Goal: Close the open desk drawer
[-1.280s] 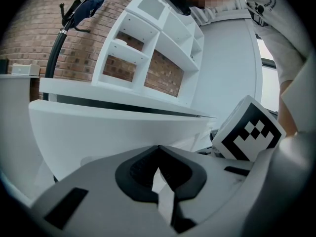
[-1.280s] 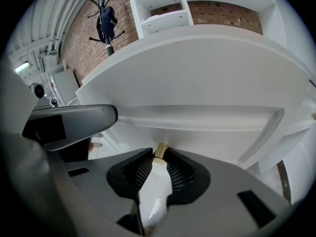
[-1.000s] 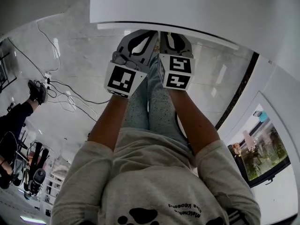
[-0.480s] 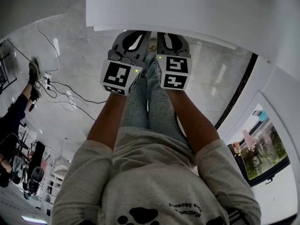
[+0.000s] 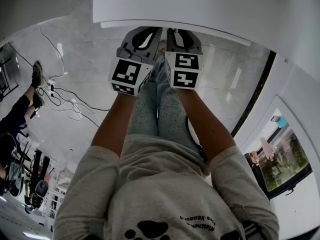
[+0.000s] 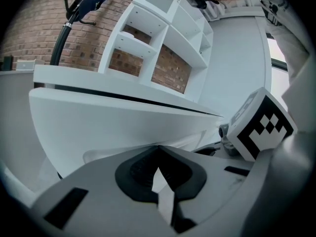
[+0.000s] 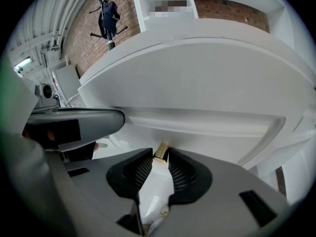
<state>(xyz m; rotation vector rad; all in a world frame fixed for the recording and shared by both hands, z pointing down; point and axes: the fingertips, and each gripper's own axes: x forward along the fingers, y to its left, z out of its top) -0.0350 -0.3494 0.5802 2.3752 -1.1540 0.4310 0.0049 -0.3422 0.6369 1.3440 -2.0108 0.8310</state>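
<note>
Right tongs [image 7: 160, 155] around brass knob [image 7: 161, 149] of plain white drawer [image 7: 207, 141]

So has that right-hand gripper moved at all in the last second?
No. The right gripper, clamped on a brass knob, keeps the same gap to the white desk; only the camera shifted.

Your desk drawer [image 7: 212, 141] showed a plain white front, sitting just under the white desk top [image 7: 197, 68]. In this front was one small brass knob [image 7: 162, 150], pointing toward you, held between the jaws of the right gripper [image 7: 160, 158]. How far the drawer stood out was not clear.
</note>
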